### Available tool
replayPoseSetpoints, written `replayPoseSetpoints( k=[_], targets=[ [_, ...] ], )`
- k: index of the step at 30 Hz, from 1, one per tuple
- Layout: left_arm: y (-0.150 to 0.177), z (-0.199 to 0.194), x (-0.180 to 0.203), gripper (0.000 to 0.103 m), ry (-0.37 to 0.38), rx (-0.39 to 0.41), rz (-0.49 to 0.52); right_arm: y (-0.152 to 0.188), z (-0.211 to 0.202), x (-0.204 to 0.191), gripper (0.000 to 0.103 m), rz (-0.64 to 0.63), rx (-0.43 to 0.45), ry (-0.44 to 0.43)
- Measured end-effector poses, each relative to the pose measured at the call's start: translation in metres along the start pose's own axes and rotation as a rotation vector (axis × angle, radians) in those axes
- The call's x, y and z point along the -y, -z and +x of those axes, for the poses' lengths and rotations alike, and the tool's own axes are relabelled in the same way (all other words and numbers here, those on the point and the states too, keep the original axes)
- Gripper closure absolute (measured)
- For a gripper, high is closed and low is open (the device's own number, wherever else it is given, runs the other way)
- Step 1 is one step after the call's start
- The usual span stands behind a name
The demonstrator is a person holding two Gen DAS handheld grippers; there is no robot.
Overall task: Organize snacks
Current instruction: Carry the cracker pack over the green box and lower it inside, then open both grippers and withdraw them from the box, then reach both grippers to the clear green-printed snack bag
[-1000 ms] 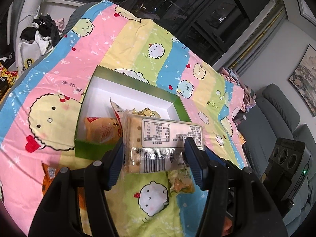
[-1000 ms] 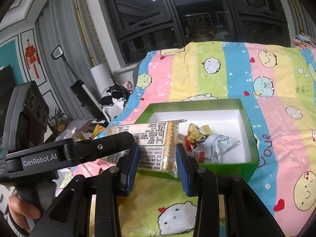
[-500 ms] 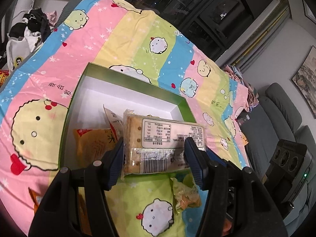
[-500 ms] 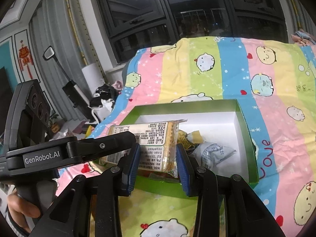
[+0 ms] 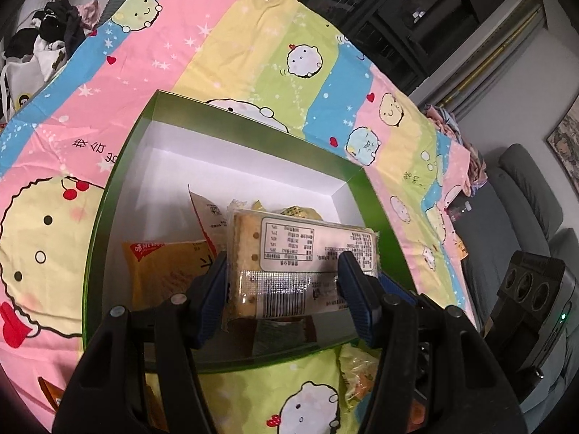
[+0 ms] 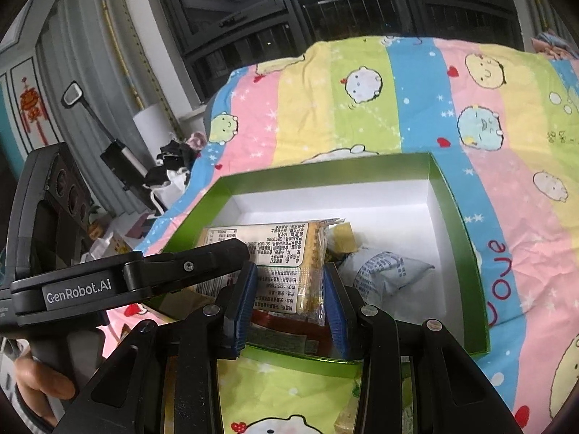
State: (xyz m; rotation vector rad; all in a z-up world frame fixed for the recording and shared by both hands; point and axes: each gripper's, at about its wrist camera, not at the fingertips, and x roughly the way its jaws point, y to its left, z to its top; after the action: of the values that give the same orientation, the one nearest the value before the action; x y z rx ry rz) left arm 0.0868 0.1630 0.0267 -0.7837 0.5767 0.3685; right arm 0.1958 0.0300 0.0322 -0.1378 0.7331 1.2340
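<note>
A clear-wrapped cracker pack (image 5: 289,271) with a white label is held by both grippers over the near end of the green box (image 5: 119,181). My left gripper (image 5: 286,289) is shut across its length, blue pads on either end. My right gripper (image 6: 289,289) is shut across one end of the same cracker pack (image 6: 286,253). The green box (image 6: 459,228) has a white inside and holds an orange packet (image 5: 166,275), a white pouch (image 6: 383,275) and small yellow snacks (image 6: 342,235). In the right wrist view the left gripper's arm (image 6: 181,271) reaches in from the left.
The box lies on a striped cartoon bedsheet (image 5: 217,47). Loose snack packets (image 5: 362,383) lie on the sheet just before the box. A grey sofa (image 5: 521,195) stands to the right, a heap of clothes and bags (image 5: 43,43) to the left. A hand (image 6: 39,387) holds the left gripper's handle.
Both grippers have carried the cracker pack forward and down, from before the box's near wall to over its inside. The box now fills more of both views.
</note>
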Motion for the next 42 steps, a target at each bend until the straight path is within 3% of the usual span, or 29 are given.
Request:
replayPoseSetpoints(
  k=[5, 10, 13, 26, 28, 36, 42],
  targets=[
    [-0.003, 0.005, -0.001, 0.044, -0.02, -0.01, -0.001, -0.002, 0.007, 0.004, 0.063, 0.014, -0.024, 0.002],
    [-0.002, 0.001, 0.001, 0.036, -0.043, 0.007, 0.01, 0.0, 0.007, 0.005, 0.063, 0.026, -0.036, 0.01],
    [-0.002, -0.008, 0.003, 0.022, -0.058, 0.028, 0.02, -0.001, 0.002, 0.006, 0.062, 0.039, -0.031, -0.002],
    [0.02, -0.053, 0.024, 0.011, -0.093, 0.052, 0.055, 0.003, -0.048, -0.012, 0.041, 0.028, 0.022, 0.037],
    [0.026, -0.059, 0.027, 0.001, -0.122, 0.051, 0.065, 0.008, -0.055, -0.013, 0.036, 0.025, 0.018, 0.04],
    [0.06, -0.085, 0.042, 0.001, -0.182, 0.055, 0.124, 0.034, -0.086, -0.013, 0.033, 0.049, -0.002, 0.023],
    [0.081, -0.099, 0.052, 0.001, -0.176, 0.042, 0.131, 0.05, -0.108, -0.013, 0.032, 0.053, -0.011, 0.008]
  ],
)
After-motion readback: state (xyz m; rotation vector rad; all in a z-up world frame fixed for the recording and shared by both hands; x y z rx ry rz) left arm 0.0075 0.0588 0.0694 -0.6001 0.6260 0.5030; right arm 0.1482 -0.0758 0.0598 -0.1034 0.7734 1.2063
